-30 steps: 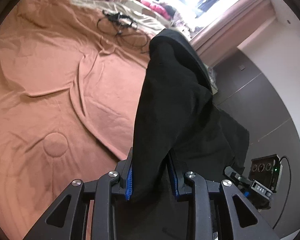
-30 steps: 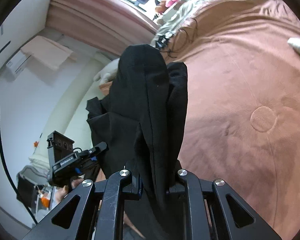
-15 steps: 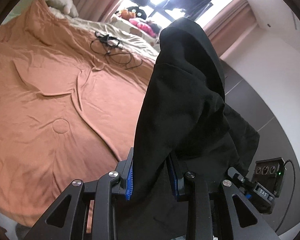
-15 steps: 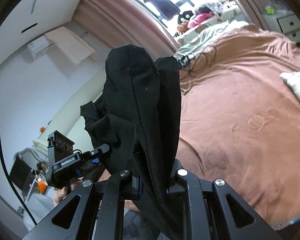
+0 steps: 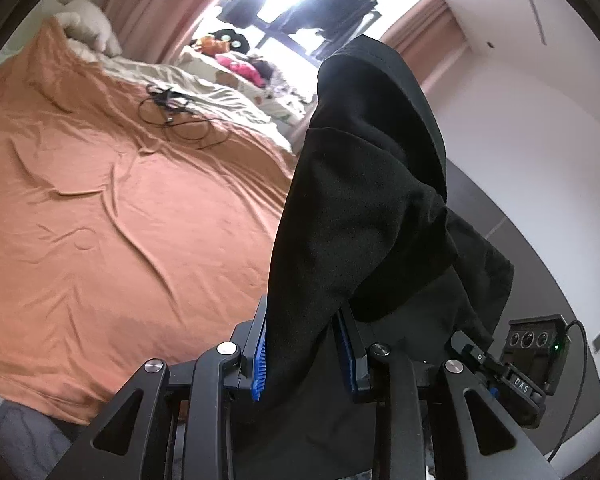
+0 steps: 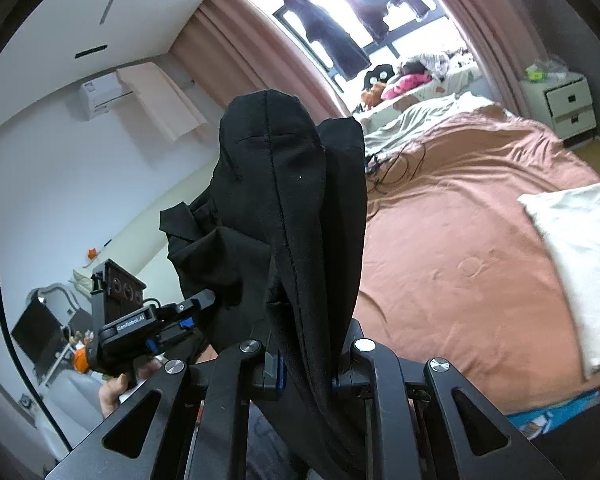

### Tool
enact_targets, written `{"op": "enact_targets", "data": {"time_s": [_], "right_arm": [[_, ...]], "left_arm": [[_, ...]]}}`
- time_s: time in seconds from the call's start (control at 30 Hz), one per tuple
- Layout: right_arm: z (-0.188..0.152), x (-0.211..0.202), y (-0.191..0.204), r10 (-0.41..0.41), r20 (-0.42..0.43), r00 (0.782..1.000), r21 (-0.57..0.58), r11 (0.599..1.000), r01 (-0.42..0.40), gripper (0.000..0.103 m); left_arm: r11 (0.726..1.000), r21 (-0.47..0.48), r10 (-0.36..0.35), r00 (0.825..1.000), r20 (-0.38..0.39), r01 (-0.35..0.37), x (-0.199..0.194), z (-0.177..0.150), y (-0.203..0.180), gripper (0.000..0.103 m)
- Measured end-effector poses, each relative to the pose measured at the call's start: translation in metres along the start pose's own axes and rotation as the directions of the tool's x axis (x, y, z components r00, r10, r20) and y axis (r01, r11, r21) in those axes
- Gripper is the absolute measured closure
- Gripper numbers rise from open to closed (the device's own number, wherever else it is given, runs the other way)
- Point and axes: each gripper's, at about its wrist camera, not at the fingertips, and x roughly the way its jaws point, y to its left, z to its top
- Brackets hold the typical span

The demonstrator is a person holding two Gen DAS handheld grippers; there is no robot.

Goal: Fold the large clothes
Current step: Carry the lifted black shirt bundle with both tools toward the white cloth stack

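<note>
Both tongs are clamped on one black garment (image 5: 364, 208), which is held up in the air above the near edge of the bed with its orange-brown bedspread (image 5: 112, 216). With its blue pads pressed into a thick fold, the left tongs (image 5: 306, 356) let the cloth drape over and down to the right. Closed nearly tight on a seamed bunch of the same cloth, the right tongs (image 6: 306, 364) have a white pillow (image 6: 580, 264) off to their right, well clear of the garment.
</note>
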Motion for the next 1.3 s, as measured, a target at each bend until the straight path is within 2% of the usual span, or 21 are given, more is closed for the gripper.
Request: {"op": "enact_targets", "data": {"time_s": [0.27, 0.5, 0.67, 0.97, 1.07, 1.27, 1.3], "right_arm": [[0.017, -0.06, -0.012, -0.031, 0.055, 0.998, -0.022, 0.999, 0.032, 0.087], [0.042, -0.1, -0.038, -0.068, 0.102, 0.992, -0.042, 0.996, 0.073, 0.087], [0.066, -0.128, -0.062, -0.104, 0.129, 0.986, -0.066, 0.991, 0.114, 0.087], [0.102, -0.156, -0.125, -0.202, 0.132, 0.97, -0.025, 0.978, 0.207, 0.087], [0.111, -0.159, -0.151, -0.234, 0.12, 0.965, -0.001, 0.972, 0.236, 0.087], [0.125, -0.146, -0.209, -0.269, 0.084, 0.959, 0.05, 0.963, 0.266, 0.087], [0.127, -0.142, -0.218, -0.274, 0.075, 0.959, 0.057, 0.961, 0.27, 0.087]], "left_arm": [[0.998, 0.025, -0.065, 0.998, -0.017, 0.065, 0.01, -0.01, -0.061, 0.073], [0.992, 0.052, -0.112, 0.992, -0.053, 0.115, 0.052, -0.009, -0.109, 0.073], [0.986, 0.056, -0.154, 0.984, -0.095, 0.16, 0.094, -0.005, -0.136, 0.073], [0.973, 0.042, -0.215, 0.957, -0.197, 0.228, 0.185, -0.006, -0.171, 0.073], [0.971, 0.025, -0.226, 0.945, -0.235, 0.238, 0.217, -0.007, -0.177, 0.073], [0.973, -0.01, -0.222, 0.925, -0.308, 0.23, 0.291, -0.003, -0.165, 0.073], [0.974, -0.013, -0.22, 0.922, -0.318, 0.228, 0.29, -0.019, -0.171, 0.073]]}}
